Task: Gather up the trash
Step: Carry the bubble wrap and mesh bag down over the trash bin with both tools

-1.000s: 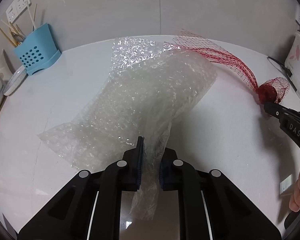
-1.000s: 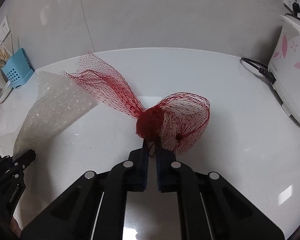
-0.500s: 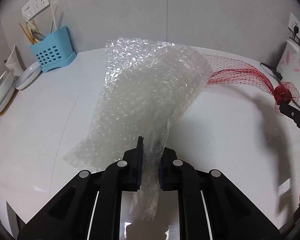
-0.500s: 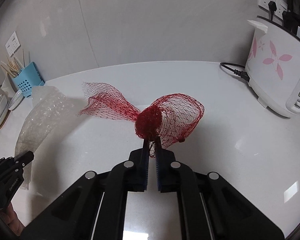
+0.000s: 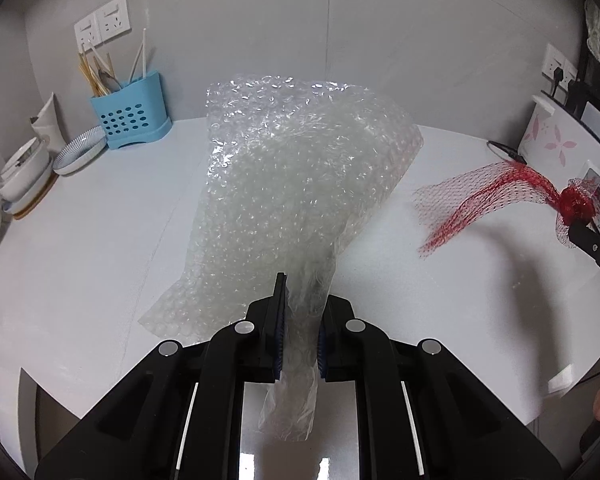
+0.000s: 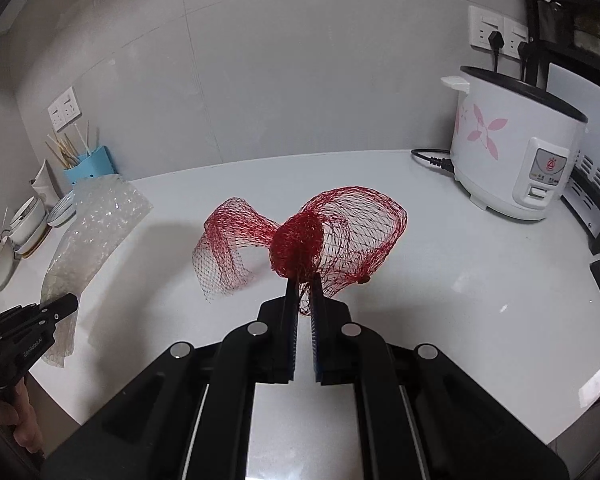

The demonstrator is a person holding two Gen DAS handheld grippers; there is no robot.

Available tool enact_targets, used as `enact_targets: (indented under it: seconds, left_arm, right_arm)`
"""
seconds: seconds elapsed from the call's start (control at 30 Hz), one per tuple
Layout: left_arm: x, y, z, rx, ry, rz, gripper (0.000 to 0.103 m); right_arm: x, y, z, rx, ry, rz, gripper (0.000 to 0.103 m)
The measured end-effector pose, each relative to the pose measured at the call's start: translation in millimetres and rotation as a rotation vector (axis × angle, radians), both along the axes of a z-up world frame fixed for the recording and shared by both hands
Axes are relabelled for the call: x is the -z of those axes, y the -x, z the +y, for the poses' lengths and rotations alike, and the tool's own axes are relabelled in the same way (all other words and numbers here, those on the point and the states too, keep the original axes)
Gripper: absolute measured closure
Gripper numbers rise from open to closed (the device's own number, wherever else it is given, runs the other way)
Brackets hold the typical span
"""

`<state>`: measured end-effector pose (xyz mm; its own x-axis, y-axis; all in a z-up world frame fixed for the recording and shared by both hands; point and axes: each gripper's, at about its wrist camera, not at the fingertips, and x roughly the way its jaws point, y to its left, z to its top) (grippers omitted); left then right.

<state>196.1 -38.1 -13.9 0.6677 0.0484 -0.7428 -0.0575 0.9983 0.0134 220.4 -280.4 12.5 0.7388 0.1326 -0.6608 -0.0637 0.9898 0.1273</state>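
My left gripper [image 5: 300,300] is shut on a sheet of clear bubble wrap [image 5: 296,200] and holds it up off the white counter [image 5: 100,248]; the sheet hangs forward and a tail droops below the jaws. My right gripper [image 6: 305,292] is shut on a red mesh net bag [image 6: 320,240], bunched at the fingertips and lifted above the counter. The net bag also shows at the right of the left wrist view [image 5: 500,196]. The bubble wrap [image 6: 96,224] and left gripper [image 6: 60,304] show at the left of the right wrist view.
A blue utensil holder [image 5: 130,120] with chopsticks, bowls and plates [image 5: 40,168] stand at the back left. A white rice cooker [image 6: 516,152] with a black cord [image 6: 432,159] stands at the back right. Wall sockets sit above it.
Both grippers have risen from the counter, lifting the bubble wrap and the net bag clear of the surface. The net has pulled free from under the bubble wrap.
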Motion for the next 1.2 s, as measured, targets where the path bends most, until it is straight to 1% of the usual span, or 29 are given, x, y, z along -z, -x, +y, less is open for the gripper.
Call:
enact_targets:
  seconds: [0.13, 0.2, 0.3, 0.63, 0.67, 0.83, 0.97, 1.03, 1.2]
  left_arm:
    - [-11.3, 26.4, -2.0, 0.013, 0.012, -0.033, 0.092]
    - [-16.3, 44.3, 0.1, 0.016, 0.039, -0.059, 0.092]
    - [-20.8, 71.3, 0.5, 0.017, 0.033, -0.098, 0.092]
    - [-25.9, 167.3, 6.5, 0.06, 0.106, -0.175, 0.092]
    - [-25.8, 178.0, 5.7, 0.067, 0.104, -0.188, 0.092]
    - [-19.0, 222.3, 6.4, 0.098, 0.126, -0.222, 0.092]
    - [-5.1, 251.2, 8.9, 0.108, 0.136, -0.233, 0.092]
    - [2.5, 261.0, 12.0, 0.098, 0.134, -0.234, 0.092]
    - [20.8, 290.2, 14.2, 0.09, 0.128, -0.239, 0.092]
  right_arm:
    - [-14.3, 33.0, 0.0, -0.013, 0.0, -0.042, 0.098]
    - [-20.0, 50.2, 0.0, -0.02, 0.007, -0.065, 0.098]
    - [-27.1, 79.8, -2.7, -0.033, -0.01, -0.104, 0.098]
    - [-34.8, 177.5, -1.5, -0.064, -0.026, -0.214, 0.098]
    - [-34.4, 185.8, -1.2, -0.067, -0.023, -0.226, 0.098]
    - [-23.5, 231.6, 11.0, -0.079, 0.015, -0.276, 0.098]
    - [-10.3, 263.9, 19.5, -0.103, 0.015, -0.289, 0.098]
    - [-2.1, 277.7, 23.5, -0.103, 0.024, -0.297, 0.098]
    - [22.7, 304.0, 30.7, -0.134, 0.007, -0.282, 0.098]
